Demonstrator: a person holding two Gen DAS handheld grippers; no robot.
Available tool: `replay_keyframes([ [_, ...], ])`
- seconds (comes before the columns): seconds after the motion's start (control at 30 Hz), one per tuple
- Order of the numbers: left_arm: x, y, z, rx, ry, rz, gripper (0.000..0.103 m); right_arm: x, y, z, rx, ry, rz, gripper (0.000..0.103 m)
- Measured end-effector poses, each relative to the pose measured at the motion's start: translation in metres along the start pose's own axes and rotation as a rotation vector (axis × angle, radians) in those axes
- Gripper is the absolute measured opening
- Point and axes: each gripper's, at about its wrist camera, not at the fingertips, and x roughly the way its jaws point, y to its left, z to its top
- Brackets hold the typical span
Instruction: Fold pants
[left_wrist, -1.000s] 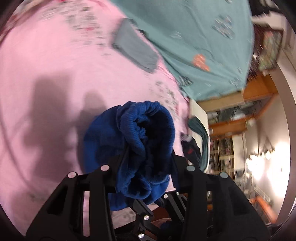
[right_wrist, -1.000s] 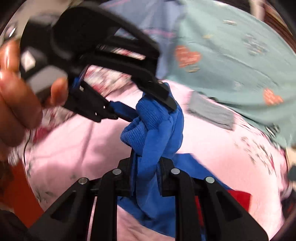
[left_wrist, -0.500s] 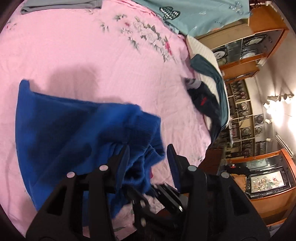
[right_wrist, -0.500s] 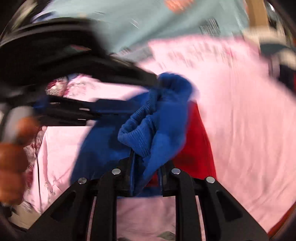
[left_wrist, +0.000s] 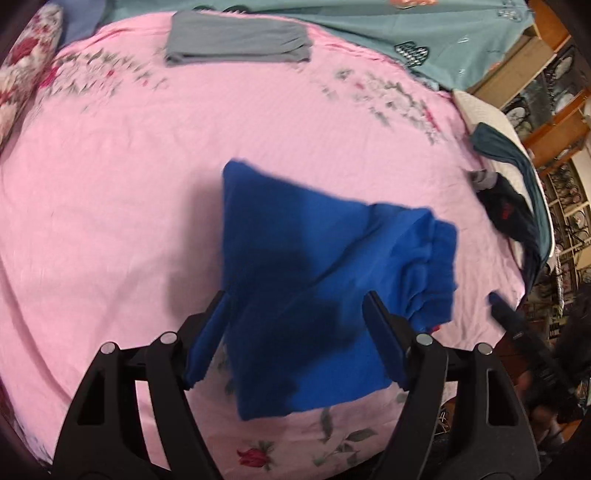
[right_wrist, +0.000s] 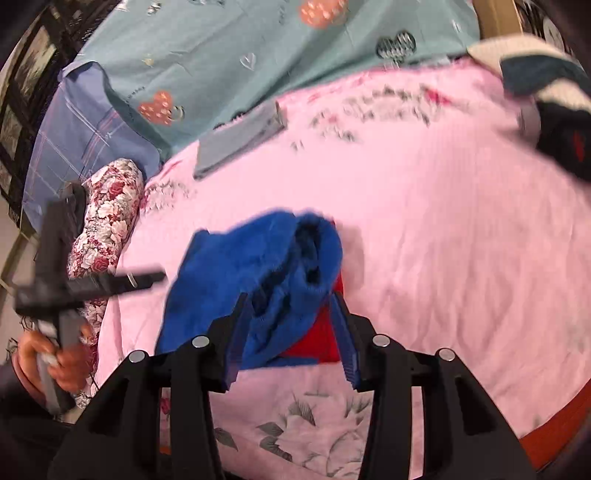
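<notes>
The blue pants lie folded on the pink bed sheet, ribbed waistband bunched at the right. My left gripper is open above their near edge, holding nothing. In the right wrist view the pants are a rumpled blue heap with a red patch showing under them. My right gripper is open over the near side of the heap. The left gripper shows at the left, held in a hand.
A folded grey garment lies at the far side of the bed. A teal blanket covers the head end. A floral pillow lies at the left. Dark clothes are piled at the right edge, by wooden shelving.
Both grippers have opened and let go of the blue pants, which have dropped onto the sheet. Both grippers have pulled back from the cloth.
</notes>
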Motion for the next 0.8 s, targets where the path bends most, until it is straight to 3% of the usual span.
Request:
replay_keyframes([
  [0.2, 0.014, 0.008, -0.030, -0.032, 0.059, -0.032, 0.078, 0.033, 0.028, 0.011, -0.099, 0.109, 0.017, 0.044],
  [0.3, 0.015, 0.009, -0.037, -0.038, 0.061, -0.037, 0.082, 0.058, 0.026, 0.005, -0.090, 0.209, 0.022, 0.044],
  [0.37, 0.018, 0.006, -0.036, -0.041, 0.063, -0.033, 0.084, 0.078, 0.020, 0.000, -0.080, 0.282, -0.035, 0.044],
  [0.43, 0.020, 0.004, -0.038, -0.033, 0.071, -0.026, 0.086, 0.083, 0.011, -0.004, -0.045, 0.295, -0.025, 0.044],
  [0.47, 0.020, 0.003, -0.038, -0.028, 0.073, -0.020, 0.086, 0.081, 0.008, -0.003, -0.032, 0.289, -0.023, 0.041],
  [0.5, 0.019, 0.003, -0.038, -0.023, 0.071, -0.017, 0.086, 0.080, 0.007, -0.002, -0.030, 0.287, -0.028, 0.032],
  [0.53, 0.018, 0.003, -0.039, -0.023, 0.068, -0.013, 0.087, 0.077, 0.005, 0.000, -0.033, 0.278, -0.035, 0.016],
  [0.57, 0.019, 0.002, -0.039, -0.025, 0.068, -0.010, 0.087, 0.073, 0.005, 0.002, -0.033, 0.271, -0.032, 0.010],
  [0.7, 0.015, 0.002, -0.039, -0.017, 0.063, -0.006, 0.087, 0.046, -0.006, 0.004, -0.027, 0.229, -0.052, 0.008],
  [0.8, 0.014, 0.003, -0.040, -0.012, 0.062, 0.002, 0.089, 0.056, -0.026, -0.007, 0.027, 0.276, -0.062, 0.008],
])
